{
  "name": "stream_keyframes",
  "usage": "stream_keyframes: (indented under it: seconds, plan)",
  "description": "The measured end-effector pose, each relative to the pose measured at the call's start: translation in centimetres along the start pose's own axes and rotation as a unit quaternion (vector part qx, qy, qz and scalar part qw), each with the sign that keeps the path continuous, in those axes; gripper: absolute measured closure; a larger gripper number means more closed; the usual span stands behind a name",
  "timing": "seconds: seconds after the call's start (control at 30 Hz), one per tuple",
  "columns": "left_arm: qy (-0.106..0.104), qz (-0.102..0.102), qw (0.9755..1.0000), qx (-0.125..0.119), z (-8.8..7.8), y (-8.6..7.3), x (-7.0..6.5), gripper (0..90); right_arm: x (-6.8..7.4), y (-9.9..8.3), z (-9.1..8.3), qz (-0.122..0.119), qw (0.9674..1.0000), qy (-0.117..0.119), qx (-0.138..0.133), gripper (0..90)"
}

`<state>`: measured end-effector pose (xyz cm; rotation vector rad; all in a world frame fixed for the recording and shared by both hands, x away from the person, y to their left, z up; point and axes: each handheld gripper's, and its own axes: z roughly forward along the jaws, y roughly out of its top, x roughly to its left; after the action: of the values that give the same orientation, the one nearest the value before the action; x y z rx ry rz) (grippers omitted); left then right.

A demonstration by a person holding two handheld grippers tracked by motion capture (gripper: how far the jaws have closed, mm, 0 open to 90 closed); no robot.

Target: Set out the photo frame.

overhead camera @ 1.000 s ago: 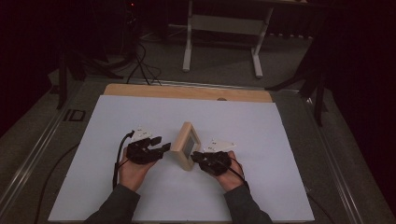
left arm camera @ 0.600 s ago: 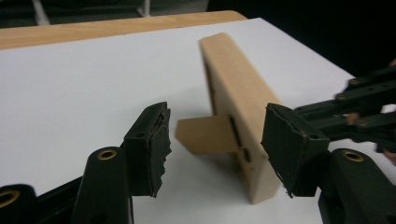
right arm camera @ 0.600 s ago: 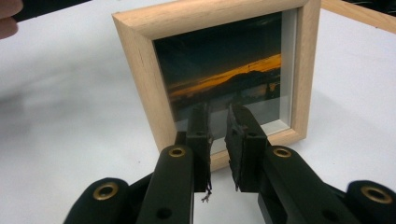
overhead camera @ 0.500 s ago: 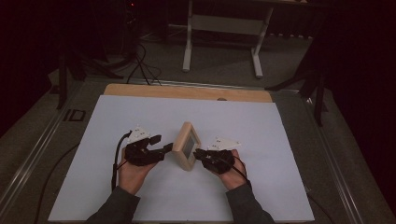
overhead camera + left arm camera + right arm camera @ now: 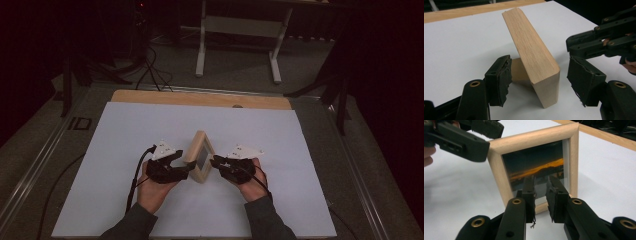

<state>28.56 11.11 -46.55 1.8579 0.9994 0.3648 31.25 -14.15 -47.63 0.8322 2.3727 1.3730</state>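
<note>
Left gripper [image 5: 536,82] is sitting nearest in its own view, jaws released and spread wide with the near end of the wooden picture frame [image 5: 531,55] between the pads, neither pad pressing on it; those jaws have just been opening. The left-hand pad [image 5: 500,80] is standing just off the frame's back side, the other pad clear of the edge. The frame is standing tilted on the white sheet [image 5: 310,165], near the middle of the table, propped from behind on its stand.

In the high view both grippers are flanking the frame [image 5: 199,156]: left gripper [image 5: 182,167] at its left side, right gripper [image 5: 216,162] at its right, hands resting low on the sheet.

Right gripper [image 5: 540,195] is facing the glass front, jaws nearly together with a narrow gap, nothing between them, so grasping nothing; they have just been opening a little. Its tips are close to the frame's lower rail; whether they touch it, cannot tell.

Judgement: the step is letting the frame stand on its own. To do it well, the left pads should be leaving straight outward without brushing the wood, since the frame is leaning and could tip. The right tips should be staying off the glass. Beyond lies bare sheet, then the wooden table edge [image 5: 200,98].
</note>
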Motion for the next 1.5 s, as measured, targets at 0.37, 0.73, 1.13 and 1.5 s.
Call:
stream_keyframes:
  seconds: [0.37,0.73,1.13,1.5]
  plan:
    - [-0.010,-0.013,0.9997,0.017,1.4,-0.3,-0.2,39.8,-0.6,0.5,-1.2,0.014,0.9991,-0.015,-0.036,67.3]
    - [-0.004,-0.017,0.9994,0.030,2.0,-0.2,-0.4,50.8,-0.3,1.1,-1.8,0.010,0.9985,-0.020,-0.050,66.1]
    - [-0.014,-0.014,0.9993,0.032,2.1,-0.1,-0.8,55.5,-0.4,1.6,-2.4,0.012,0.9975,-0.025,-0.065,66.1]
    - [-0.024,0.022,0.9989,0.034,2.1,-0.1,-1.6,60.8,-0.6,1.9,-3.0,0.015,0.9961,-0.035,-0.080,65.8]
